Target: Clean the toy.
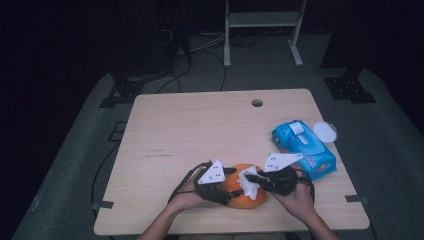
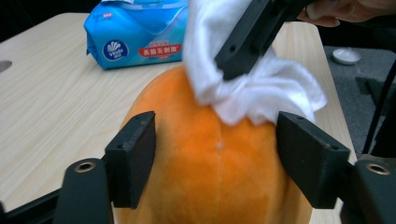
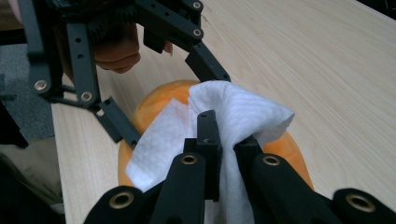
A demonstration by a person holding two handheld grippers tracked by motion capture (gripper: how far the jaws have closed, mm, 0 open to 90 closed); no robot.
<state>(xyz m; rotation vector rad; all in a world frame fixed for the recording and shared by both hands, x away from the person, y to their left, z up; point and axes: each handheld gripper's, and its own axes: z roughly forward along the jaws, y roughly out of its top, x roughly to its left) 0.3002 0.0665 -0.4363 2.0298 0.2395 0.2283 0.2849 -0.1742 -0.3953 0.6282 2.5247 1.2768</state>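
At the lower middle of the high view, the person is working on an orange fruit [image 1: 239, 192] lying on the wooden table [image 1: 200, 130] near its front edge. The left gripper [image 2: 215, 158] is bracing that fruit: its jaws are standing on either side of the orange body, and the pads appear to be pressing on its flanks, though the exact contact at the right pad is hard to confirm. The right gripper [image 3: 226, 144] is pinching a white wipe [image 3: 233, 121] between jaws pressed tightly together, and is laying it over the top of the fruit, in the middle of the right gripper view.

Judging by this, the wiping is under way. The wipe has already been taken from the blue wipes pack [image 1: 303, 148], which is sitting open at the right of the high view, its round white lid [image 1: 324, 131] just beside it. The wipe is covering part of the upper surface, so the flanks and the rest of the skin probably remain to be cleaned.
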